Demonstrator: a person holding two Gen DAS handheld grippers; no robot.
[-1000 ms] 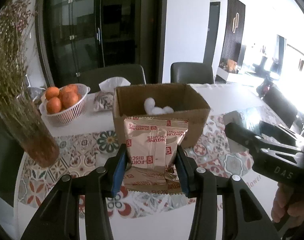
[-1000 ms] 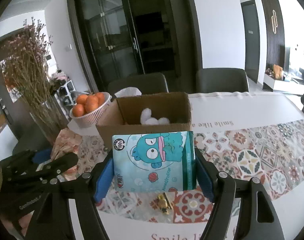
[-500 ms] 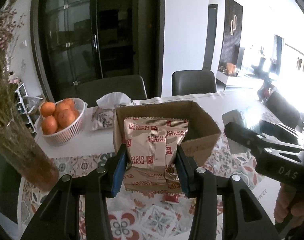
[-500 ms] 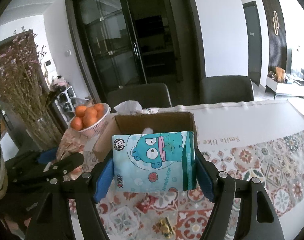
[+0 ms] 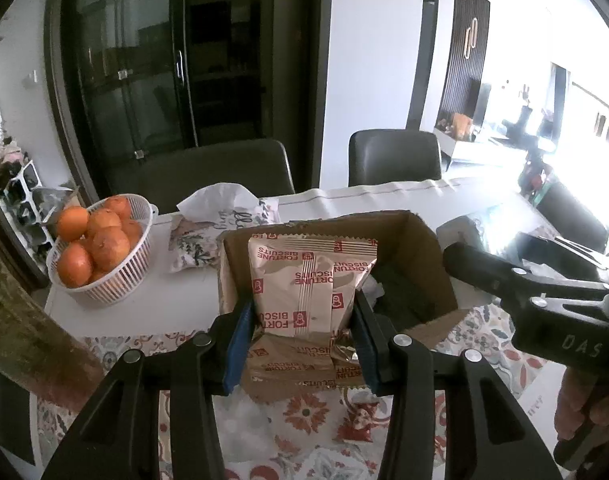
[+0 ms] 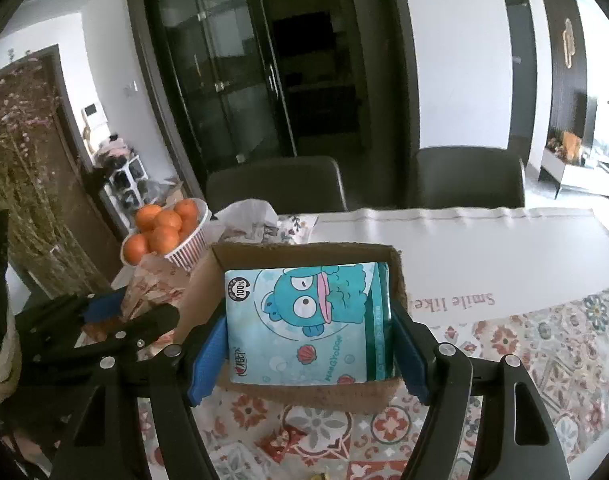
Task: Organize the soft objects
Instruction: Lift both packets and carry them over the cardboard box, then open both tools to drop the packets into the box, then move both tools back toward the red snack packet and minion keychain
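My left gripper is shut on a gold Fortune Biscuits packet and holds it above the near left part of an open cardboard box. My right gripper is shut on a blue cartoon tissue pack and holds it over the same box, covering most of its opening. The right gripper's body shows in the left wrist view. The left gripper with its gold packet shows at the left of the right wrist view. The box's contents are hidden.
A white basket of oranges and a floral tissue pouch stand behind the box on the left. A vase of dried flowers stands at the far left. Two dark chairs sit behind the patterned tablecloth. Small wrapped sweets lie in front of the box.
Both grippers have risen and moved forward with their packs, from in front of the box to over its opening. The white soft items inside are now hidden.
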